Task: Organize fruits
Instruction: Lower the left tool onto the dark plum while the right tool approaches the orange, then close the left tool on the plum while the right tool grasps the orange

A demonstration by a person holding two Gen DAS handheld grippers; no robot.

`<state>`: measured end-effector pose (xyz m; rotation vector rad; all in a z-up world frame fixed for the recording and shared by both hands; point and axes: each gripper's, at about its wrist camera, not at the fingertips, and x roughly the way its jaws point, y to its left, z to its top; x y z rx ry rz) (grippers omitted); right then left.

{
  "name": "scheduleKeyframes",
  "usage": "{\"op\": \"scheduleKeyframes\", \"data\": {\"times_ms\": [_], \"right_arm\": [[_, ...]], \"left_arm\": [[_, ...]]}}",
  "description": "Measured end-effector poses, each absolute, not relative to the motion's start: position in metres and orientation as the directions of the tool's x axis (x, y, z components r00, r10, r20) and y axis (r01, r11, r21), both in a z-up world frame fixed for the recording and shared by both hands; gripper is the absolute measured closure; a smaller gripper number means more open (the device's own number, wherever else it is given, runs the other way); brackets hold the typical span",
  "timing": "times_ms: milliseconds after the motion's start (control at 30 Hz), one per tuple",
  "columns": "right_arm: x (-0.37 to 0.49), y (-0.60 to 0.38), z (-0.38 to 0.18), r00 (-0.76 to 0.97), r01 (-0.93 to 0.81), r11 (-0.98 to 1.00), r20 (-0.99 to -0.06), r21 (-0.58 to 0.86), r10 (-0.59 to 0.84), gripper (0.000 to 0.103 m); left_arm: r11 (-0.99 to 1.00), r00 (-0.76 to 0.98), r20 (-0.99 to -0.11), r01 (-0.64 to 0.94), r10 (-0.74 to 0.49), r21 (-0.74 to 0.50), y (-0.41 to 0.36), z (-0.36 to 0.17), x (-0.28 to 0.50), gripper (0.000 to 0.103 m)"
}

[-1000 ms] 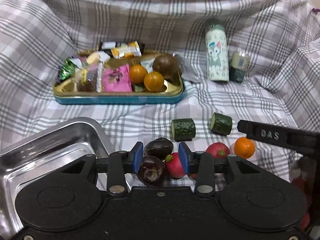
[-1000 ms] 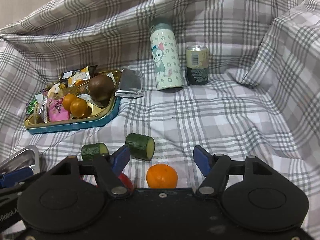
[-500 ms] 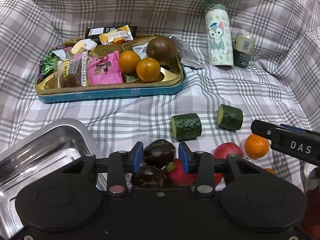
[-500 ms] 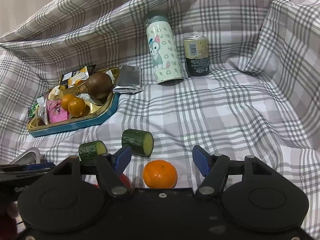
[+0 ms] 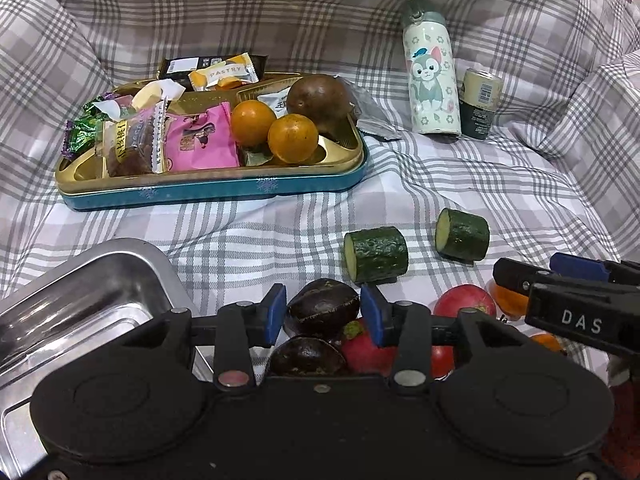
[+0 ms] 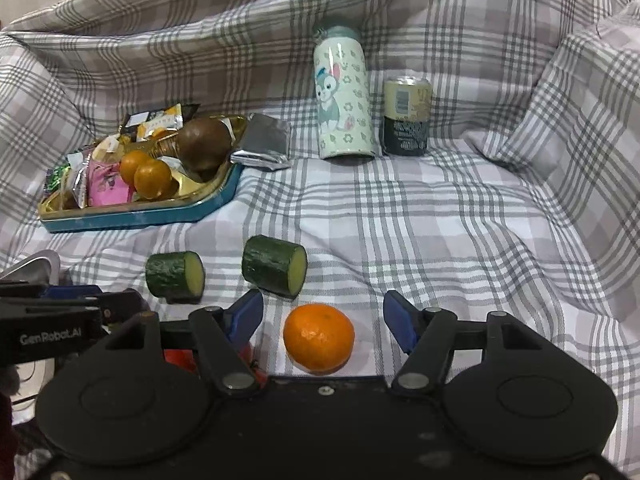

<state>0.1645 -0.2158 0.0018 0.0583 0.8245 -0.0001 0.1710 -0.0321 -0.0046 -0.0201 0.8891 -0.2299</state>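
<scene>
Left gripper [image 5: 322, 314]: jaws spread, straddling the dark passion fruit [image 5: 323, 307] with slim gaps either side, so you're not grasping anything yet.
Right gripper [image 6: 323, 318]: spread wide and empty, with the tangerine [image 6: 319, 338] sitting between the blue pads, touching neither.
Where the fruit is: loose on the plaid cloth [image 6: 440, 232]. A second dark fruit [image 5: 308, 356] and a red one [image 5: 362, 350] are bunched at 6 o'clock of the first; two cucumber chunks [image 5: 376, 254] lie at 1 o'clock.
Handling: I'd guess the passion fruit is light, with a stiff, wrinkly shell, and likely to roll. Take it across its widest middle. The tangerine looks soft-skinned, so squeeze gently.
Drop spot: probably the steel tray [image 5: 52, 312] at 9 o'clock.
Change from a second ago: both views have tilted down and your grippers have eased in closer; jaw widths look the same.
</scene>
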Motion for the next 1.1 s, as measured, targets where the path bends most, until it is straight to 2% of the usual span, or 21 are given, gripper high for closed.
{"op": "scheduleKeyframes", "data": {"times_ms": [467,567,733,867,1100], "right_arm": [[0.172,-0.214,-0.014,0.600,0.036,0.998,-0.799,0.055,0.023,0.038],[0.172,-0.215,-0.014,0.599,0.044,0.997,-0.800,0.057,0.020,0.044],[0.172,-0.214,-0.014,0.598,0.031,0.998,-0.801,0.049,0.021,0.061],[0.171,-0.211,-0.014,0.604,0.023,0.999,-0.797,0.030,0.010,0.061],[0.169,-0.224,-0.009,0.623,0.074,0.991,-0.781,0.110,0.040,0.061]], "left_arm": [[0.971,0.599,-0.765,0.183,-0.236,-0.156,-0.025,-0.008,0.174,0.049],[0.970,0.595,-0.767,0.181,-0.240,-0.163,-0.023,-0.008,0.175,0.049],[0.965,0.580,-0.772,0.183,-0.259,-0.185,-0.020,-0.007,0.176,0.048],[0.961,0.571,-0.774,0.189,-0.273,-0.200,-0.019,-0.007,0.177,0.048],[0.956,0.553,-0.780,0.158,-0.293,-0.248,-0.014,-0.010,0.180,0.048]]}}
